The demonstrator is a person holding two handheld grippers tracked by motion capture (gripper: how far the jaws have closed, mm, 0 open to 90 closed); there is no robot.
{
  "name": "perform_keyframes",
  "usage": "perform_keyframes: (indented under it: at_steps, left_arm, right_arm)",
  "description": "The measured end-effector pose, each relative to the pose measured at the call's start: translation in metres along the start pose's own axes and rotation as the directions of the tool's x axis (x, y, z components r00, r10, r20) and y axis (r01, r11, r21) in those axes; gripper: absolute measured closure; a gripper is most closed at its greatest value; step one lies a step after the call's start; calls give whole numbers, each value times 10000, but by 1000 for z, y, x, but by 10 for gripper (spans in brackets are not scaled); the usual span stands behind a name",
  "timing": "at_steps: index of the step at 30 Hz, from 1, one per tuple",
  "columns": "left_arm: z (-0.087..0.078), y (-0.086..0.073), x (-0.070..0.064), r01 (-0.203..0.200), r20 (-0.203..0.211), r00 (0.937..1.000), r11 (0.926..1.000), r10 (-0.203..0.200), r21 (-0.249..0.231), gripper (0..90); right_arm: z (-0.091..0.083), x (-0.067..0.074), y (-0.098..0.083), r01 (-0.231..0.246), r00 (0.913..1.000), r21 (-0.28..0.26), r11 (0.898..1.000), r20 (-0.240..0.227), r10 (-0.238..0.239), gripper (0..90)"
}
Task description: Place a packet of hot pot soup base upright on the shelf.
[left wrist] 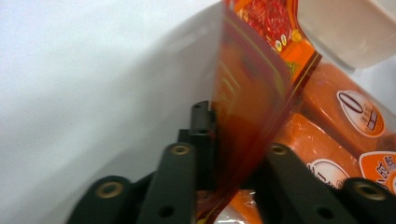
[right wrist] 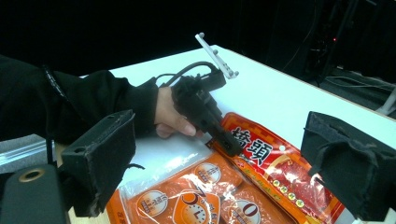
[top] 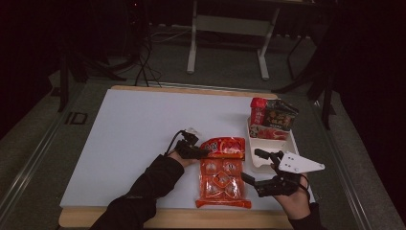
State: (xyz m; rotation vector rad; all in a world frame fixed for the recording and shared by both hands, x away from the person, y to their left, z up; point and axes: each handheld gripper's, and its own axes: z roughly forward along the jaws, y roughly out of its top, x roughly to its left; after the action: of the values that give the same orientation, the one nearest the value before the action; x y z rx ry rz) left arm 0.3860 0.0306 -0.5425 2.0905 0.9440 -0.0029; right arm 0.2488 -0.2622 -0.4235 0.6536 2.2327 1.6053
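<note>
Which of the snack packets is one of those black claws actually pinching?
The big orange bag lying flat on the white table: the left gripper has its edge clamped. The other packets stand untouched in the white tray.

A white table (top: 134,129) with a pale wooden edge sits in a dark room. On it lies an orange and red snack packet (top: 222,170), its clear window showing orange pieces with round white labels; the red top bears white lettering. A white tray (top: 268,143) holds one red packet (top: 258,115) and one dark packet (top: 281,115). Both grippers, left (top: 203,152) and right (top: 253,165), are black. The sleeves (top: 143,191) are black.
</note>
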Motion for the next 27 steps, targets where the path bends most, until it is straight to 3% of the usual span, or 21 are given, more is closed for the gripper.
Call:
perform_keyframes:
  at_steps: [5, 18, 27]
  left_arm:
    - [-4, 0, -4, -349, -238, 9991, 9989, 342, -297, 891]
    - [-45, 14, -20, -997, 183, 9946, 9878, 1026, -1195, 895]
    - [-69, 19, -29, -1129, 448, 9916, 9803, 1216, -1618, 896]
  right_arm:
    - [-1, 0, 0, 14, 10000, -19, 10000, 14, -14, 100]
    - [-5, -2, 1, 22, 9993, -159, 9999, 380, -15, 129]
    - [-11, -6, 3, -269, 9979, -430, 9987, 578, 293, 137]
